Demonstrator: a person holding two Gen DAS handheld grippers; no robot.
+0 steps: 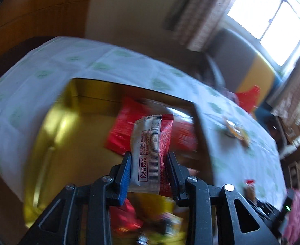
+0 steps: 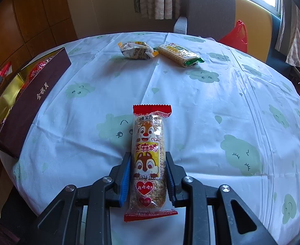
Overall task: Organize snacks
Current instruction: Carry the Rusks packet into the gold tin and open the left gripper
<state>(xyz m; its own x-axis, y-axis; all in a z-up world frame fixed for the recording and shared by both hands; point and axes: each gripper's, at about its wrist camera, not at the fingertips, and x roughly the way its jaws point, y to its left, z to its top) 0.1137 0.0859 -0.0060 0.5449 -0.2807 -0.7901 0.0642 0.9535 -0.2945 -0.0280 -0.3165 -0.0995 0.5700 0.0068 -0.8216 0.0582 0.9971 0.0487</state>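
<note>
A light, crinkly Ratel Kiss wafer packet [image 1: 150, 153] is clamped mid-length by the left gripper [image 1: 148, 159] above the gold-lined box [image 1: 53, 134]. The sesame bar [image 2: 148, 159], probably brittle, is clamped at its sides by the right gripper [image 2: 147, 161] over the table [image 2: 211, 110].

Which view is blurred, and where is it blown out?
Left wrist: motion blur smears the gold box, the packets in it and the tablecloth; only the left tool and its Kiss snack packet stay sharp; window clipped white. Right wrist: sharp throughout, sesame bar print readable in the right tool; fisheye bows the table edge.
</note>
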